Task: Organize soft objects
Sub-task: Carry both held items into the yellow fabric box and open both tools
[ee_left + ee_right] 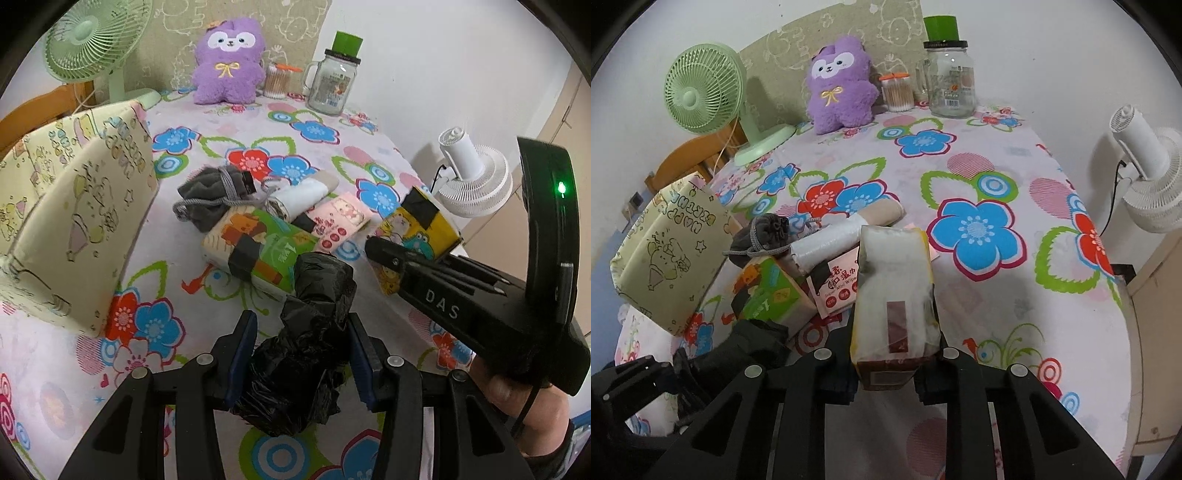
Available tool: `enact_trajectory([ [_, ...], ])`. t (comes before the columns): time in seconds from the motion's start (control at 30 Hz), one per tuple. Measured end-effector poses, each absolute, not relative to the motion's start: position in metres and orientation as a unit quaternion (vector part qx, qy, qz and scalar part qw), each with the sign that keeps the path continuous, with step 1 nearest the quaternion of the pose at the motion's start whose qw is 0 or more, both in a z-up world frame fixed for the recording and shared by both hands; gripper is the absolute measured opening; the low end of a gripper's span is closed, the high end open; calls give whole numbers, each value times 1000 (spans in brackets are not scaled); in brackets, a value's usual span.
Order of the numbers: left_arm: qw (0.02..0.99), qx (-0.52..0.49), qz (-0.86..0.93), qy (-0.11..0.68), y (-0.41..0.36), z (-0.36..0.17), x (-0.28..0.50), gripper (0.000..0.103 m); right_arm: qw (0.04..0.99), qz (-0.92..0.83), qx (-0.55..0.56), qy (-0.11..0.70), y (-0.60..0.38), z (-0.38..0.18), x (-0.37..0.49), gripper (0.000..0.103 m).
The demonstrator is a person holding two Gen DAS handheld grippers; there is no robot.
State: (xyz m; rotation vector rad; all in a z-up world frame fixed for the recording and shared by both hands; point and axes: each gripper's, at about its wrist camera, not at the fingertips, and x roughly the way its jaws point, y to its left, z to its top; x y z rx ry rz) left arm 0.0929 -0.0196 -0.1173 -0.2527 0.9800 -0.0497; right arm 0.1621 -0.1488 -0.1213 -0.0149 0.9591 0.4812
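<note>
Soft, even indoor light with faint shadows; both fisheye views bend strongly toward dark rounded corners, sharp at centre, slightly soft at the edges.

A crumpled black plastic bag [306,332] is pinched between two jaws. A yellow tissue pack [895,291] (clear wrap, dark label) is clamped upright. On the table lie a green tissue pack [258,251], pink wipes [338,221], a white roll [299,197] and a grey drawstring pouch [214,192], bunched together.

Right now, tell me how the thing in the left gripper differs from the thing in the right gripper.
The left gripper is shut on a crumpled black plastic bag, shapeless and plain. The right gripper is shut on a yellow tissue pack, block-shaped, printed with cartoons and taped. Both are soft and squeezed between the pads above the flowered tablecloth.
</note>
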Motion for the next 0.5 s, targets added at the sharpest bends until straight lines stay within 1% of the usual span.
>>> enact_trajectory([
  [0.5, 893, -121, -12, 434, -5, -82, 73, 49, 875, 222, -18, 430, -141, -86, 139, 25],
])
